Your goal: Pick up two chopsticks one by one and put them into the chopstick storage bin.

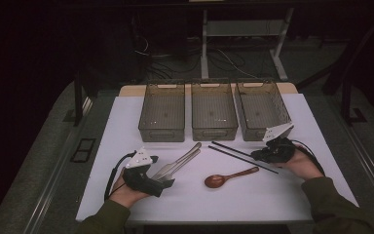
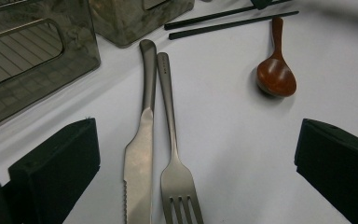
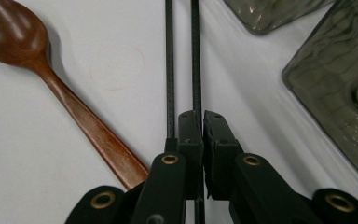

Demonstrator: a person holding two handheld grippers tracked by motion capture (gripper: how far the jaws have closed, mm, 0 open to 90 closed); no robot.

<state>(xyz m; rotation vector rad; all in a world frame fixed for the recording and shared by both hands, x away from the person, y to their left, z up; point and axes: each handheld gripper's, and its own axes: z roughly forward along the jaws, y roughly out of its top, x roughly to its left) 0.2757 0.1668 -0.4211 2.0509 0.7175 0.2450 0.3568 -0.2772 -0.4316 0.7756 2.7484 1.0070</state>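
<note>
Two black chopsticks [image 1: 238, 153] lie side by side on the white table. My right gripper [image 1: 255, 155] is shut on one chopstick [image 3: 196, 56], which runs between its closed jaws [image 3: 202, 126]; the other chopstick [image 3: 169, 70] passes just outside the left jaw. A brown wooden spoon [image 1: 229, 176] lies beside them [image 3: 74, 112]. My left gripper [image 1: 161, 170] stands open low over the table. A steel knife [image 2: 142, 140] and fork [image 2: 170, 112] lie between its wide-apart jaws [image 2: 196, 140], untouched by the pads.
Three smoky translucent bins stand in a row at the back of the table: left [image 1: 161, 112], middle [image 1: 213, 111], right [image 1: 263, 109]. The right bin's corner [image 3: 340, 84] is close to my right gripper. The table's front edge runs just past the person's wrists.
</note>
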